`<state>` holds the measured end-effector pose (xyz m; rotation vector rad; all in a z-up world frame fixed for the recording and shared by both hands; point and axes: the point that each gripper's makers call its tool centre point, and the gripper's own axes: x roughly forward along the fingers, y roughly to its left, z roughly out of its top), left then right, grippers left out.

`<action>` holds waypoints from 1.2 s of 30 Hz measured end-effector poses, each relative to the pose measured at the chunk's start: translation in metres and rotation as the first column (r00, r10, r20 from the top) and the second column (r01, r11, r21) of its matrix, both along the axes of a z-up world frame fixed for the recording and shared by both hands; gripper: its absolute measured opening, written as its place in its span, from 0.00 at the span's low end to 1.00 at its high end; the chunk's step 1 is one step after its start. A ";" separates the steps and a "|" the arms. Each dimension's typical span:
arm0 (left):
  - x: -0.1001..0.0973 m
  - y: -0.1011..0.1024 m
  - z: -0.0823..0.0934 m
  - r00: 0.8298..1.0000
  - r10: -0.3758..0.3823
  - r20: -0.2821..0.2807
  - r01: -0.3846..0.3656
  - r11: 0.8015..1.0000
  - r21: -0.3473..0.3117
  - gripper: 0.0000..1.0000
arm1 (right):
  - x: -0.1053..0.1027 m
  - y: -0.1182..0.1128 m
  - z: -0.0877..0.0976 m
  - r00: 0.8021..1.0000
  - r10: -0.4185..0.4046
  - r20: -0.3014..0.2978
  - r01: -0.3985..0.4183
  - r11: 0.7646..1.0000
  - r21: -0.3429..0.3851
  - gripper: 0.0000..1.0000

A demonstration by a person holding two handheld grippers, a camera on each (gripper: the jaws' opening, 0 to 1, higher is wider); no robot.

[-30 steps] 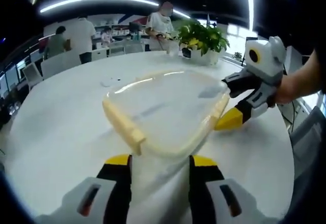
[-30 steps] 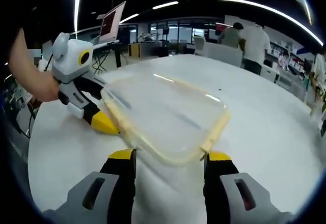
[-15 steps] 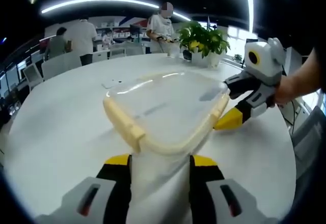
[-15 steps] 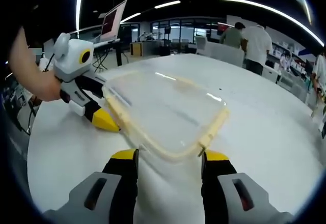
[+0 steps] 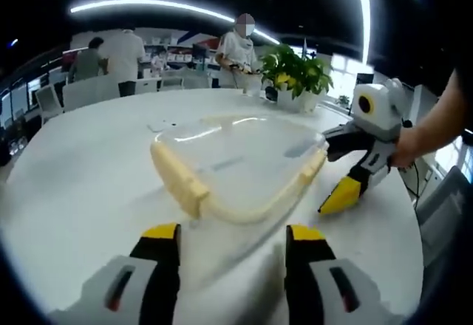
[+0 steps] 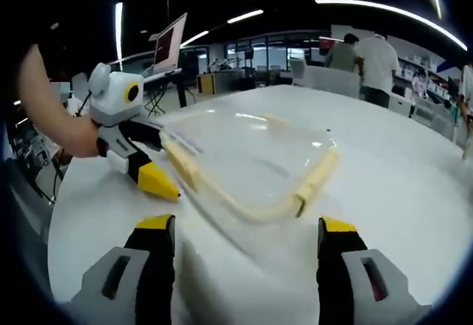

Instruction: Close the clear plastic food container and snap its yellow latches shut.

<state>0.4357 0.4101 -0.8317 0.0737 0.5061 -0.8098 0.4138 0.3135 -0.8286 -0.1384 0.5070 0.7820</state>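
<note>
On white round table (image 5: 81, 192): clear plastic food container (image 5: 240, 159), lid down, pale yellow latches (image 5: 179, 179) along its edges. Just short of its near rim, left gripper (image 5: 233, 247), jaws apart, nothing held. Across, right gripper (image 6: 244, 240), jaws likewise spread, empty. Behind: potted plant (image 5: 295, 63), standing people (image 5: 122, 52).

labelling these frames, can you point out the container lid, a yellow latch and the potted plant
container lid (image 5: 244, 159), left gripper view, on its clear top panel
yellow latch (image 5: 179, 179), left gripper view, on the middle of the flap
potted plant (image 5: 297, 65), left gripper view, on its green leaves
</note>
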 end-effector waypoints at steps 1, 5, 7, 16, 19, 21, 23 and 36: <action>0.001 0.000 0.000 1.000 0.012 0.001 -0.012 1.000 0.001 0.75 | 0.000 0.000 -0.001 1.000 -0.002 0.001 0.002 1.000 0.003 0.83; 0.000 -0.001 -0.001 0.999 0.040 -0.009 -0.040 0.999 -0.011 0.89 | 0.003 0.006 0.001 1.000 -0.025 -0.003 0.025 0.998 0.066 0.97; -0.002 0.000 -0.002 0.999 0.039 -0.006 -0.039 0.999 -0.011 0.93 | 0.000 0.011 0.001 1.000 -0.006 -0.002 0.006 0.997 0.076 1.00; -0.006 0.008 0.005 0.998 0.062 0.003 -0.062 0.998 -0.022 0.98 | -0.004 0.005 0.003 1.000 -0.022 -0.020 0.024 0.994 0.105 1.00; -0.009 0.007 0.007 0.997 0.076 0.008 -0.076 0.997 -0.035 0.99 | -0.006 0.002 0.006 0.999 -0.031 -0.022 0.034 0.993 0.113 1.00; -0.010 0.011 0.009 0.995 0.097 0.030 -0.097 0.995 0.001 0.99 | -0.008 0.001 0.007 0.999 -0.032 -0.023 0.034 0.993 0.114 1.00; -0.011 0.009 0.014 0.994 0.100 0.039 -0.099 0.995 -0.014 0.99 | -0.010 -0.001 0.012 0.999 -0.037 -0.019 0.039 0.992 0.122 1.00; -0.025 0.030 0.024 0.980 0.196 0.024 -0.195 0.981 -0.023 0.97 | -0.026 -0.023 0.034 0.996 -0.078 0.035 0.074 0.992 0.107 0.95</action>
